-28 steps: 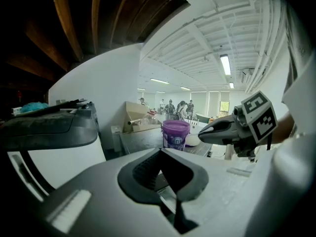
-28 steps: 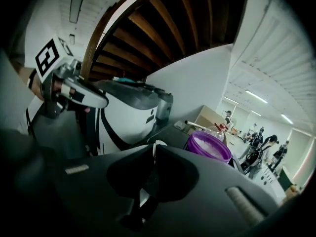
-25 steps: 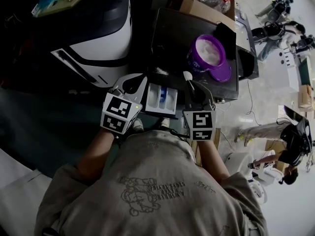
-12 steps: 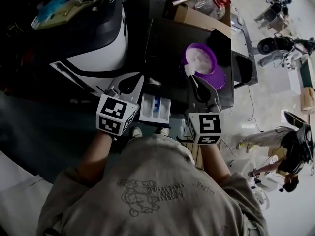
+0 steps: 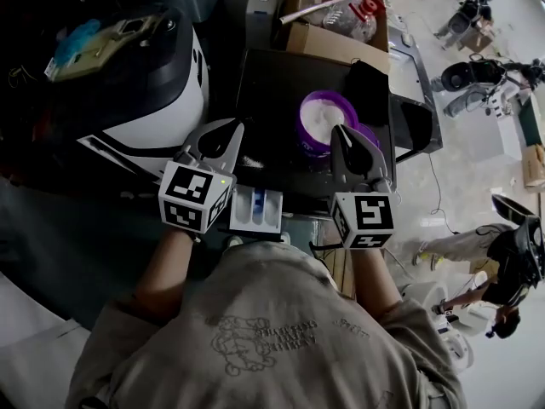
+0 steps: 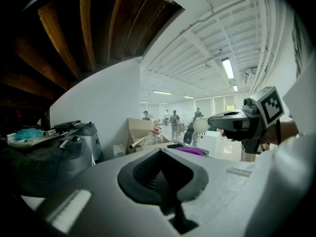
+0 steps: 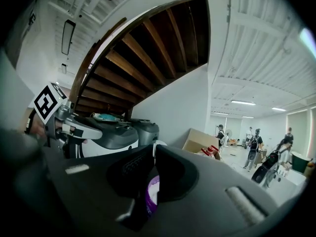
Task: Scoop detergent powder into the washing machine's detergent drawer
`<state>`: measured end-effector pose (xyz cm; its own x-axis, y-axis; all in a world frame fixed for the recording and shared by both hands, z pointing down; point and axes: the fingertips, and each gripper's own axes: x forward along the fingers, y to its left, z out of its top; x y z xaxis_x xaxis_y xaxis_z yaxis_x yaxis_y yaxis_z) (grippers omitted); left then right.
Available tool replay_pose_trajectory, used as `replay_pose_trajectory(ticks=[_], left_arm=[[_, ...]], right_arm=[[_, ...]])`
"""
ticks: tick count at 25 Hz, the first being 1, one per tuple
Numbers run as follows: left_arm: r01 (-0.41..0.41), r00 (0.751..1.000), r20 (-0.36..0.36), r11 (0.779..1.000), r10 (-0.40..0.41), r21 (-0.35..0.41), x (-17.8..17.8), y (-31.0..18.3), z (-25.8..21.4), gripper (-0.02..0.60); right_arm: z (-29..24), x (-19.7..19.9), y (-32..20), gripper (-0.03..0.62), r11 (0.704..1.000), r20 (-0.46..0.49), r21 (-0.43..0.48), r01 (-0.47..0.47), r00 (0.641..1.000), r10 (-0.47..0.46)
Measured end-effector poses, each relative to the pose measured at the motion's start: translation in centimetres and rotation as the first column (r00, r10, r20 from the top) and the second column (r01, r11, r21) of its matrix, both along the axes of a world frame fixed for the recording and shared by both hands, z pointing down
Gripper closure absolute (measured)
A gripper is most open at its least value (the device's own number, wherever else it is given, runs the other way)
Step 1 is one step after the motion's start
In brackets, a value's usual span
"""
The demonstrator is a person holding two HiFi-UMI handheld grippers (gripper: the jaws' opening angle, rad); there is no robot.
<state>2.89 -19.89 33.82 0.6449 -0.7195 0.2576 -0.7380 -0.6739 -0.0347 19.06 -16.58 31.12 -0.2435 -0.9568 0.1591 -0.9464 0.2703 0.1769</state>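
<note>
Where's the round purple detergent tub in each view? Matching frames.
Head view: round purple detergent tub, upper centre, on the dark washing machine top.
Left gripper view: its purple rim, a sliver at centre, just beyond the jaw tips.
Right gripper view: purple patch low centre, seen through the gap between the jaws.
Shared landmark: brown cardboard box beyond the tub.
</note>
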Motion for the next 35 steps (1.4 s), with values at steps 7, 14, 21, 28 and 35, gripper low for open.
replay_pose_trajectory(ticks=[7, 14, 21, 28, 35], left_arm=[[0.005, 1.000, 0.007, 1.000, -0.005, 0.026, 2.2, -2.4, -1.2, 0.581], [0.018, 1.000, 0.013, 0.999, -0.018, 0.048, 3.6, -4.3, -2.2, 0.581], [0.009, 1.000, 0.025, 0.998, -0.011, 0.057, 4.9, -4.8, -2.5, 0.581], [0.010, 0.999, 0.046, 0.999, -0.012, 0.036, 4.9, -4.2, -1.6, 0.581], [0.005, 0.997, 0.071, 0.999, -0.007, 0.032, 4.9, -3.7, -1.5, 0.581]], right_arm=[[-0.2, 3.8, -2.4, 0.557, 0.999, 0.031, 0.009, -0.033, 0.999, 0.032], [0.4, 6.5, -3.9, 0.557, 0.999, 0.088, -0.015, -0.044, 0.995, 0.045], [1.0, 8.2, -4.6, 0.559, 0.997, 0.119, -0.047, -0.056, 0.991, 0.061], [1.3, 8.6, -4.3, 0.559, 0.998, 0.132, -0.048, -0.048, 0.990, 0.054], [1.5, 8.3, -4.2, 0.559, 0.998, 0.137, -0.055, -0.036, 0.990, 0.044]])
